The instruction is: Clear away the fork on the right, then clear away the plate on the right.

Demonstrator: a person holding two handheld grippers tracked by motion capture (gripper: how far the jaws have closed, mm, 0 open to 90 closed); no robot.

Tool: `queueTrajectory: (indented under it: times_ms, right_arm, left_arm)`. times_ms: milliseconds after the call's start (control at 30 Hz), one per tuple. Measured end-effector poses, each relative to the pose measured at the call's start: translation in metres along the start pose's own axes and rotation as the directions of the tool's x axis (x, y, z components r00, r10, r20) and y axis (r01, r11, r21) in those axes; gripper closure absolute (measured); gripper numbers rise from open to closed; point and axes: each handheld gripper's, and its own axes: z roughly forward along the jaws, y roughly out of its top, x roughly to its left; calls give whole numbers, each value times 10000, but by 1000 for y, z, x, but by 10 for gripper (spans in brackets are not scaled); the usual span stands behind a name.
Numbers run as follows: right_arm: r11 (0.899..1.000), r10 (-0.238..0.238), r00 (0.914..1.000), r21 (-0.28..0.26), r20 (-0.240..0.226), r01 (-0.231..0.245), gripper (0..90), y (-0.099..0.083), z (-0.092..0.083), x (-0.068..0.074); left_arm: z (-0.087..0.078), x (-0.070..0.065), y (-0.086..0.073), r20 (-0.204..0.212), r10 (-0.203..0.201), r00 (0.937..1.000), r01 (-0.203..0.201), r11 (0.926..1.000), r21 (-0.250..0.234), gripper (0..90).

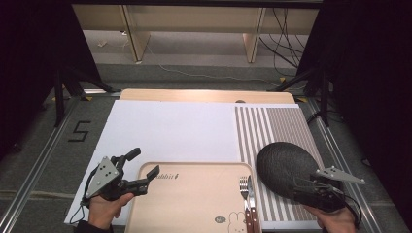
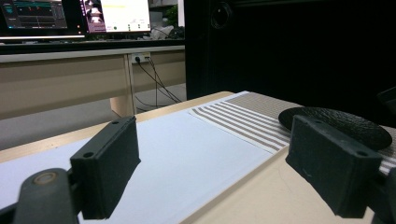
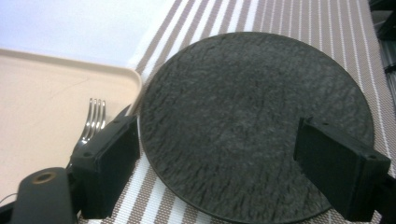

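A: Nearest the lens are the two black jaws of the right gripper (image 3: 217, 163), standing wide apart above the plate (image 3: 254, 121), one to each side, with nothing pinched between them.

B: What does that plate look like?

A: Round, near black, with a rough, slate-like surface and a low rim. It lies flat on the striped mat (image 3: 299, 18) at the right of the table, just beside the tray (image 3: 51, 93).

B: And the tray?

A: Pale beige with rounded corners, sitting at the near edge of the table. A fork (image 3: 92, 119) and a knife (image 1: 251, 201) lie side by side along its right edge, close to the plate's left rim. Whether the plate overlaps the tray's corner, I cannot tell.

B: The other hand?

A: The left gripper (image 1: 145, 167) is over the tray's left corner, jaws spread wide and holding nothing.

B: Any open room?

A: The white sheet (image 1: 170, 128) beyond the tray is bare, and so is most of the tray's surface. The mat reaches close to the table's right edge, with a metal rail (image 1: 342, 155) running alongside on the floor.
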Motion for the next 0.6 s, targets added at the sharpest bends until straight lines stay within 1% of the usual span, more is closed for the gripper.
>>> queueTrajectory:
  times_ms: [67,100,133,167,267,333,400,467,500,533,600]
  right_arm:
    - [10000,84,10000,-27,-2,-84,154,-1,-1,-3]
    - [9999,166,9995,5,283,-166,154,-2,-1,-3]
    - [9996,274,9992,71,276,-277,154,-2,-1,-3]
    - [9998,216,9997,-18,119,-216,154,-3,-2,-6]
    - [9996,292,9994,9,201,-292,154,-4,-3,-8]
    - [9991,433,9990,15,120,-433,154,-5,-4,-9]
    - [9980,606,9980,146,195,-609,154,-6,-4,-9]
    - [9985,537,9983,-68,227,-536,154,-8,-4,-12]
    - [9973,735,9972,35,97,-735,154,-8,-5,-13]
    - [9969,785,9969,-23,26,-785,154,-9,-5,-14]
    - [9967,804,9967,124,122,-806,154,-10,-5,-14]
  left_arm:
    - [0,0,0,-11,-18,10000,18,10000,11,160]
    - [1,0,0,-6,-31,10000,31,10000,5,160]
    - [0,0,0,8,-2,10000,2,10000,8,160]
    - [0,0,0,12,2,10000,-2,10000,1,160]
    - [0,0,0,-15,-30,10000,30,10000,-26,161]
    - [1,0,0,-1,-30,10000,30,10000,-10,160]
    - [2,0,0,51,-20,10000,20,10000,-20,160]
    - [1,-1,0,61,-8,10000,8,10000,-2,160]
    - [1,-1,0,39,-33,10000,33,10000,-11,161]
    - [0,0,0,29,-36,10000,36,10000,-34,161]
    - [0,0,0,-6,-37,10000,37,10000,-58,161]
